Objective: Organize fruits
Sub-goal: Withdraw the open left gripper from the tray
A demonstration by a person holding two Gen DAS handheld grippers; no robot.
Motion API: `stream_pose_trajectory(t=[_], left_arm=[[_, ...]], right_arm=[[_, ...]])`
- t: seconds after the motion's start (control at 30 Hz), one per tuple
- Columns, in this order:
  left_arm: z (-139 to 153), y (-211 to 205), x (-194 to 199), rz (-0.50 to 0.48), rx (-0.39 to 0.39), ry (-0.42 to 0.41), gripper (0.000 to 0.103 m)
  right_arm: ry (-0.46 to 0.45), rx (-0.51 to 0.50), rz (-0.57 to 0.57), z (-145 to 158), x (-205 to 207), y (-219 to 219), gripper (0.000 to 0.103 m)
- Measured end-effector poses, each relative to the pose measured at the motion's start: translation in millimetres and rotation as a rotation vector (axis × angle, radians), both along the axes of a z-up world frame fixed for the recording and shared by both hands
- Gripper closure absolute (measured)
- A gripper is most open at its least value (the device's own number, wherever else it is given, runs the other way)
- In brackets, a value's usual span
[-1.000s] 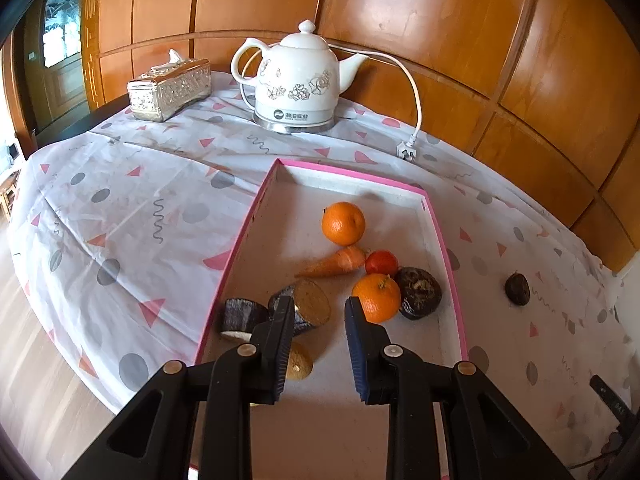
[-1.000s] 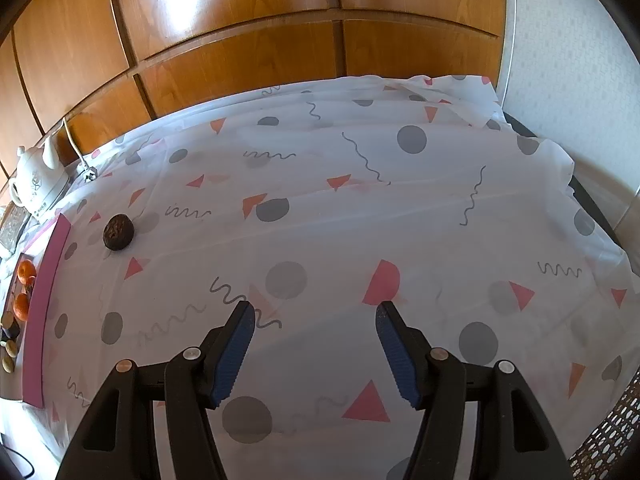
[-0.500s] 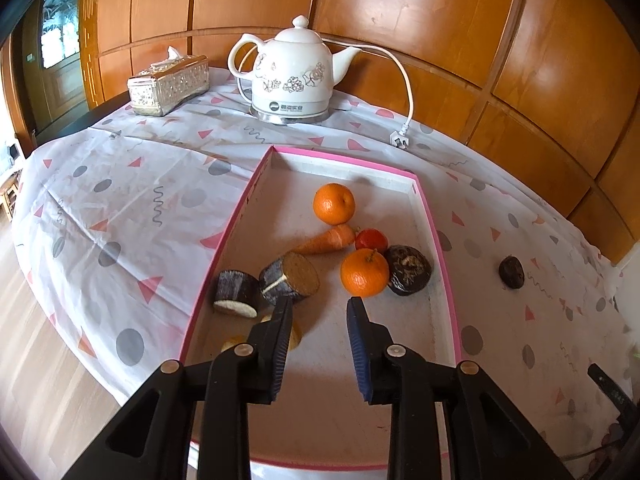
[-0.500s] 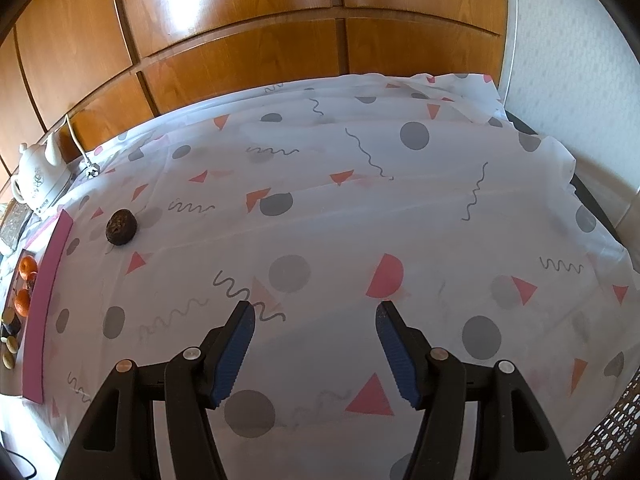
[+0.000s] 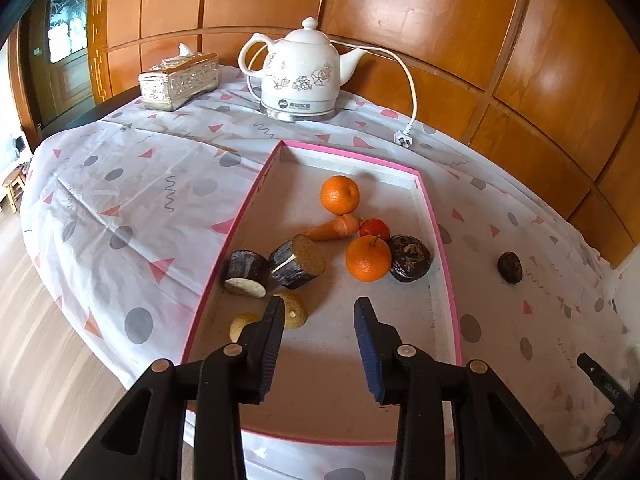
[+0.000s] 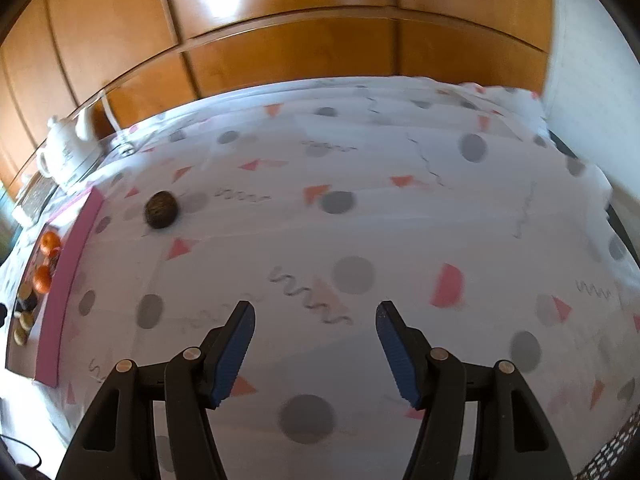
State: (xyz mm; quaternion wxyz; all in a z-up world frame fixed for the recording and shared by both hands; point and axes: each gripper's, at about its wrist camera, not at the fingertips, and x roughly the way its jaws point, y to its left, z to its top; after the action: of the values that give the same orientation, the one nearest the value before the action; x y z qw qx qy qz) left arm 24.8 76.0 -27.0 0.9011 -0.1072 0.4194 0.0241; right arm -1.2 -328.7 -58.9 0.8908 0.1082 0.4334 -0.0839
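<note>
Both my grippers hang empty above the patterned cloth.

My left gripper (image 5: 319, 312) hovers over the pink-rimmed tray (image 5: 443, 248), jaws just opening, nothing between them; oranges (image 5: 368, 258), a carrot (image 5: 334, 229) and dark fruit lie inside; one dark fruit (image 6: 161, 209) sits outside, beside the tray; my right gripper (image 6: 315, 316) gapes wide, holding nothing.

1. The left gripper (image 5: 319, 320) tilts steeply downward; its jaws have just been opening, with nothing between them.
2. The right gripper (image 6: 315, 322) also tilts steeply downward, its jaws set wide apart and gripping nothing.
</note>
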Motion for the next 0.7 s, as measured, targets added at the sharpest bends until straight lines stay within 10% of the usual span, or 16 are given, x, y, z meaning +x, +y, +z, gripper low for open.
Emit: stream_pose_trajectory(t=[0.7], left_arm=[[-4, 23, -16, 0.081, -0.041, 0.01, 0.052]], right_arm=[[0.019, 0.003, 0.227, 7, 68, 65, 0.039]])
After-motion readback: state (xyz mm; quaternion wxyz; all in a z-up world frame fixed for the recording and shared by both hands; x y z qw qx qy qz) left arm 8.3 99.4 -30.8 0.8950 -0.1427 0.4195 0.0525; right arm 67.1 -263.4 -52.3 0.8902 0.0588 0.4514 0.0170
